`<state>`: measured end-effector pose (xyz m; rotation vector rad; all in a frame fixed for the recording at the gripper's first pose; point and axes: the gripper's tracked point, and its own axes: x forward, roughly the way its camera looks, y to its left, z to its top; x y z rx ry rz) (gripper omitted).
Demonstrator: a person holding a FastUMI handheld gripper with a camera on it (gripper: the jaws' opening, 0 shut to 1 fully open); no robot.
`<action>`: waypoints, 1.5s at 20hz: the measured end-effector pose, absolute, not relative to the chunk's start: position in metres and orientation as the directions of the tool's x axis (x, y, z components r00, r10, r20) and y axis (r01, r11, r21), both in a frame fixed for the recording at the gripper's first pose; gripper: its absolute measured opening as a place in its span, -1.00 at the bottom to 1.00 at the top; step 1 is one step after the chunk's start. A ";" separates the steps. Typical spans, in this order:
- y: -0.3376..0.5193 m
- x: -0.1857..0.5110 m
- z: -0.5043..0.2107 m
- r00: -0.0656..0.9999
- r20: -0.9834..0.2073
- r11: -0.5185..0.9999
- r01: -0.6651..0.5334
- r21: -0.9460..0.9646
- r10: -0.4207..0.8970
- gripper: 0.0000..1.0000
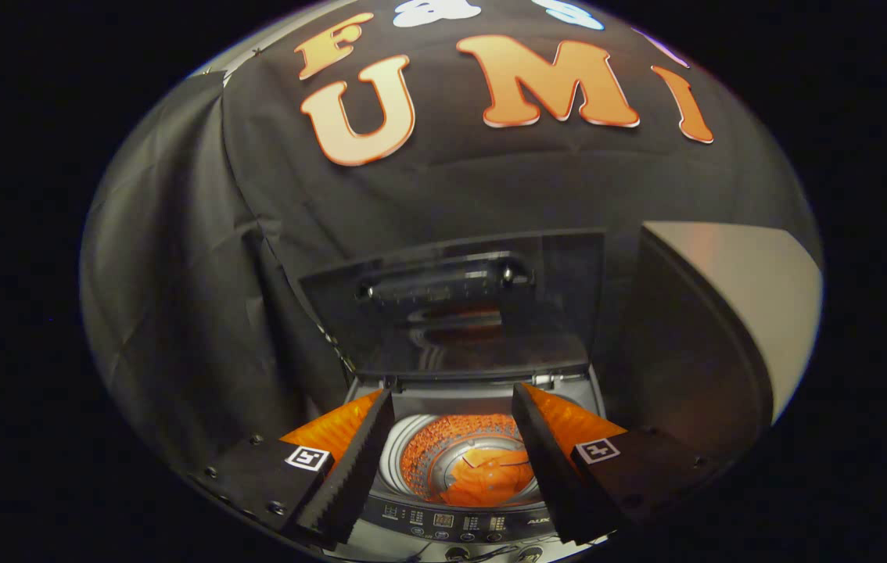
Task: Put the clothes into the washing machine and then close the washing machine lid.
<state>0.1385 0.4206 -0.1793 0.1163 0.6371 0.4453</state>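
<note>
I am viewing a booth that is closed off by black cloth (177, 258), creased and hanging in folds behind and to the left of the washing machine (483, 391). A flat pale panel (748, 289) with a dark edge is standing to the right of the machine.

The washing machine is a top-loader, grey in body, sitting just below and ahead of the claw (451, 407). Its lid (451, 305) is standing upright at the back, dark and glossy, and is carrying a long handle bar across its upper part. The round drum (428, 461) is showing perforated metal walls. The clothes (486, 477), an orange crumpled garment, are lying at the bottom of the drum. A dark control strip (451, 520) with small markings is running along the near edge of the machine.

I am holding the claw wide apart over the drum opening. Its two fingers (357, 461) are black, with ridged inner faces, and are gripping nothing. The clothes are showing between them, lower down.
</note>
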 end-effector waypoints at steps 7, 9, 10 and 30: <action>0.395 0.161 -0.086 0.817 -0.380 0.900 -0.373 0.227 0.434 0.96; 0.391 0.175 -0.060 0.840 -0.340 0.905 -0.376 0.198 0.423 0.96; 0.389 0.181 -0.044 0.851 -0.317 0.906 -0.374 0.196 0.420 0.96; 0.417 0.365 -0.126 0.817 -0.507 0.953 -0.302 0.029 0.274 0.96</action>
